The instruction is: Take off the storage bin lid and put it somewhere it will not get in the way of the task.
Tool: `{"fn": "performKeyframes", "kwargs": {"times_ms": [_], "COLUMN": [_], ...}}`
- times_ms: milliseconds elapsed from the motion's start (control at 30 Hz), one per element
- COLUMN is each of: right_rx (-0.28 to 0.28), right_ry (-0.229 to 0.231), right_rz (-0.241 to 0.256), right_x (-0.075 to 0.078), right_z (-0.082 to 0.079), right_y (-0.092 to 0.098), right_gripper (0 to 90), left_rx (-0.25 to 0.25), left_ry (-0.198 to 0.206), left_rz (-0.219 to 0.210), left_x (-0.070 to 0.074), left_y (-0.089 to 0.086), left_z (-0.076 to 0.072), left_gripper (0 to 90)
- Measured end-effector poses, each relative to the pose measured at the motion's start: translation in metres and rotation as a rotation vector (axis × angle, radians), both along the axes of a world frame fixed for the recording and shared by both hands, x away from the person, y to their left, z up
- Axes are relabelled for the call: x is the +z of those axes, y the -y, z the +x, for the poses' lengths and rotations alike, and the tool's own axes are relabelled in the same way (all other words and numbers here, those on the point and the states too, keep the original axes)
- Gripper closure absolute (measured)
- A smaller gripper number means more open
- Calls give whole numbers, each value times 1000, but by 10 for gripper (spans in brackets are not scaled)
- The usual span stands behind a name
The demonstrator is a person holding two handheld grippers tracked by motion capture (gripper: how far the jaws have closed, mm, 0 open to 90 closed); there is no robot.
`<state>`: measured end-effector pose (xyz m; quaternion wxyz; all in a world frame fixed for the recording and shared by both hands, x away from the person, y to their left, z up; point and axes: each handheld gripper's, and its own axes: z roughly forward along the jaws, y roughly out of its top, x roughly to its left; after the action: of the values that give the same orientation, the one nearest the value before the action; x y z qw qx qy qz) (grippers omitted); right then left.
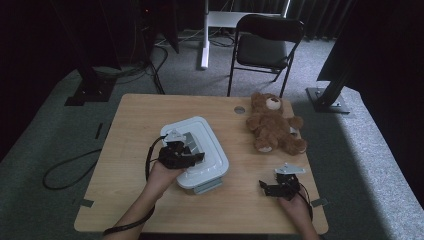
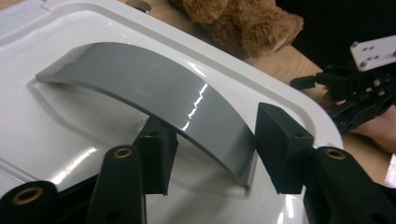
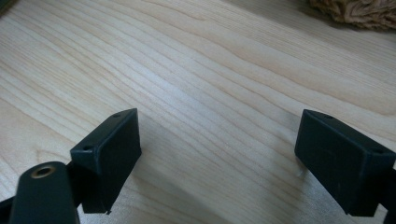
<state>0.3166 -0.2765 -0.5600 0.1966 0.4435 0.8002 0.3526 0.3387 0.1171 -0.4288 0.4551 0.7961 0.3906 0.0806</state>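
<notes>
Dim room, grey carpet, black curtains at the back. A folding chair (image 1: 265, 47) stands beyond the far edge of a light wooden table (image 1: 135, 125). Cables lie on the floor to the left.

White lidded container (image 1: 210, 150) sits near the middle of the table, slightly toward the person's left, turned at an angle to the table edges. Grey latch (image 1: 207, 187) visible on its near end. A curved grey handle (image 2: 154, 93) arches over a shallow recess in the lid.

Left tongs (image 1: 192, 154) are over the lid, held in the left hand (image 1: 162, 175). In the left gripper view the jaws straddle the near end of the handle, one jaw on each side. They stand partly apart; the inner jaw looks close against the handle's edge, the outer one clear of it with a gap. Not closed on it.

Right tongs (image 1: 265, 186) are low over bare table near the front right corner, well apart from the container, held in the right hand (image 1: 295, 202). Right gripper view: jaws wide, bare wood grain between them.

Brown teddy bear (image 1: 272, 125) lies on its back on the far right part of the table, beyond the right tongs and beside the container, not touching it. A small round grommet (image 1: 239, 110) is set in the tabletop near the bear's head.
</notes>
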Motion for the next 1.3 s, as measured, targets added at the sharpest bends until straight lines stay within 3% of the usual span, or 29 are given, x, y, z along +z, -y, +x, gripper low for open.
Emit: {"fn": "performKeyframes", "kwargs": {"times_ms": [600,900,1300], "right_rx": [-2,-1,-1], "right_ry": [0,-2,-2], "right_rz": [1,1,0], "right_x": [0,0,0], "right_z": [0,0,0], "right_y": [0,0,0], "right_gripper": [136,136,136], "left_rx": [-32,-16,19], "left_ry": [73,110,129], "left_rz": [16,22,45], "left_x": [27,45,53], "left_y": [-11,-31,-62], "left_z": [-12,-20,-30], "left_gripper": [547,548,549]}}
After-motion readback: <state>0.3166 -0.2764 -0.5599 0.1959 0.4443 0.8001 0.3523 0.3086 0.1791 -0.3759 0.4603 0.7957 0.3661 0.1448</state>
